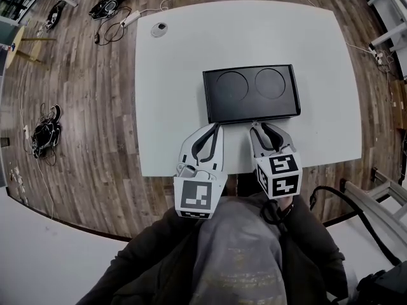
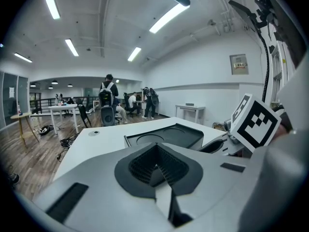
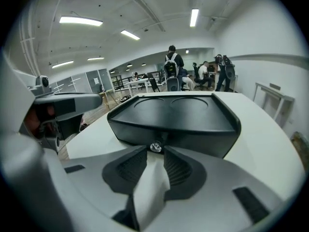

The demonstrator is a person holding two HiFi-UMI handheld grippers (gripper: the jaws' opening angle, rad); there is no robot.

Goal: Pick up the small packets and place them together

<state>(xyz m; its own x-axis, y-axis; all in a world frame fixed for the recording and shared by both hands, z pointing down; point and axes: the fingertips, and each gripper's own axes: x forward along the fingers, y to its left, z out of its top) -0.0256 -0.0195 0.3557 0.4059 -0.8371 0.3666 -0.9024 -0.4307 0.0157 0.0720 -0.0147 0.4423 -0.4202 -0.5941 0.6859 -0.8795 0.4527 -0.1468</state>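
No small packets show in any view. A black box (image 1: pixel 251 94) with two round recesses in its top stands on the white table (image 1: pixel 191 56), nearer the front edge. A small silver knob (image 3: pixel 155 147) sits on its front face. My right gripper (image 1: pixel 257 126) is at that face, open, and the knob lies in the gap between the tips (image 3: pixel 155 153) without the pads pressing on it. My left gripper (image 1: pixel 216 129) hovers beside it, left of the box's (image 2: pixel 166 135) near corner. It is shut (image 2: pixel 157 170) with nothing held.
A small round disc (image 1: pixel 159 28) lies at the table's far left corner. Cables and gear (image 1: pixel 46 134) are strewn on the wooden floor to the left. People stand and sit by other tables (image 3: pixel 173 71) far behind. The table's front edge is just under both grippers.
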